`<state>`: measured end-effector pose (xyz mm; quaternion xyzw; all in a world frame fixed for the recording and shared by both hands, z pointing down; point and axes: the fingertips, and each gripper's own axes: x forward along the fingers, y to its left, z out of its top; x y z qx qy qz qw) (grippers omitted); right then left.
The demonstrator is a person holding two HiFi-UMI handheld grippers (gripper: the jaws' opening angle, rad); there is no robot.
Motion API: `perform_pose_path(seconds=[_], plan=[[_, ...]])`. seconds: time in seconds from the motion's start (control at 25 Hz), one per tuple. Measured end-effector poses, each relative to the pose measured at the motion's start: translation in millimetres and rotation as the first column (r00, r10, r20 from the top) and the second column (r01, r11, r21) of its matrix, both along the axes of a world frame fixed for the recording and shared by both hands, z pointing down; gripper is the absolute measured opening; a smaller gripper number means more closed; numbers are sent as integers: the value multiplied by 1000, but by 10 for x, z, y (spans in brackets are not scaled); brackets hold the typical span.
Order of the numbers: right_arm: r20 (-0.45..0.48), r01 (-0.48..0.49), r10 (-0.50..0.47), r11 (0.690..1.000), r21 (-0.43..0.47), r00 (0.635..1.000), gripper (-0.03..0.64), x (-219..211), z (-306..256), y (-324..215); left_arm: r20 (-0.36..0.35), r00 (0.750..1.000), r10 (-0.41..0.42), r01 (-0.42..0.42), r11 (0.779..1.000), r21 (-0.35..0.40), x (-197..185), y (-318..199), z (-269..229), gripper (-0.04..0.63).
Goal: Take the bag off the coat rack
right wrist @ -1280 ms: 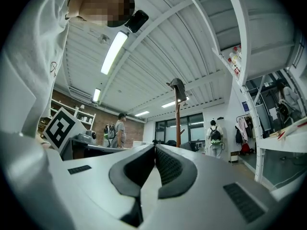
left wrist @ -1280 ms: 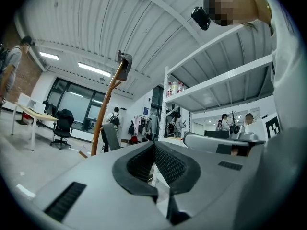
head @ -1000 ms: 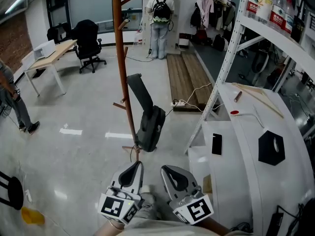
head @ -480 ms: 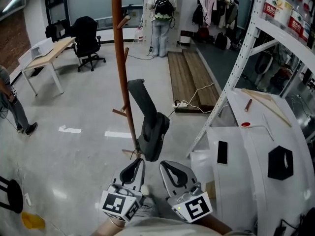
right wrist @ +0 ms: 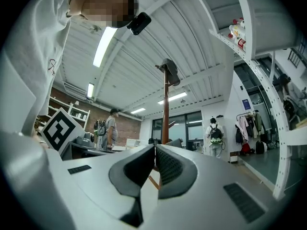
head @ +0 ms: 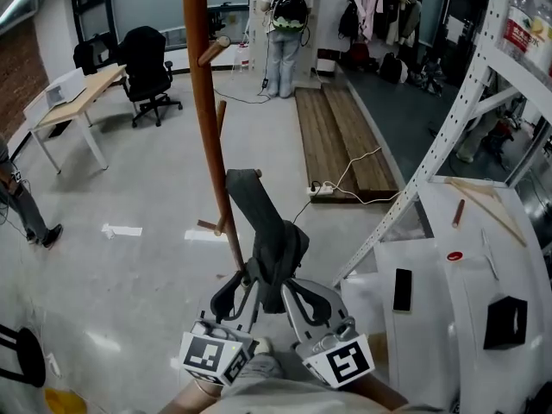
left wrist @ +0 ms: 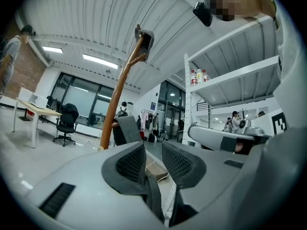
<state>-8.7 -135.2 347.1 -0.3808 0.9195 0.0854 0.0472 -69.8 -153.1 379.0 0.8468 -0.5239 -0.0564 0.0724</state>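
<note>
A dark grey bag [head: 276, 261] hangs by its wide strap [head: 246, 192] from a low peg on the brown coat rack pole [head: 203, 102]. Both grippers sit just under the bag's lower end, at the bottom of the head view. My left gripper [head: 235, 293] is below the bag's left side, and its jaws are opening with a bare gap between the pads. In the left gripper view that left gripper [left wrist: 153, 159] points up at the coat rack pole [left wrist: 117, 99] and the strap [left wrist: 127, 131]. My right gripper [head: 302, 300] is shut with nothing in it. The right gripper view shows that shut gripper [right wrist: 155, 164] facing the coat rack pole [right wrist: 165, 109].
A white metal shelf rack [head: 457, 119] and a white curved table [head: 431, 335] with a phone [head: 402, 289] and a black box [head: 505, 322] stand close on the right. Wooden planks [head: 332, 136] lie behind. A person with a backpack [head: 287, 24] stands far back, with an office chair [head: 147, 67] and a desk [head: 73, 102] to the left.
Both grippers have come forward to the bag's lower end, which now sits just above their tips. The left jaws have parted; the right jaws stay together.
</note>
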Motion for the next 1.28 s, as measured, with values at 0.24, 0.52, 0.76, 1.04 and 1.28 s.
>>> perform_pose_path(seconds=[0.24,0.52,0.76,1.04,1.28], plan=[[19,-11,11,1000,-27,1000,20,-149,-11,-416,-2,1000,21,-21,999,-44,-106,-401,44,140],[9,-58,58,998,-10,998,20,-197,-46,-812,-4,997,75,-75,995,-73,-98,-731,123,158],[4,-85,85,996,-8,996,20,-189,-86,-975,-19,996,85,-86,992,-90,-118,-910,149,161],[4,-74,74,997,-31,997,20,-177,-70,-1113,-45,996,79,-84,989,-119,-114,-1051,221,164],[6,-48,48,998,-31,999,20,-152,-96,-1210,-69,995,68,-77,989,-125,-64,-1170,224,178]])
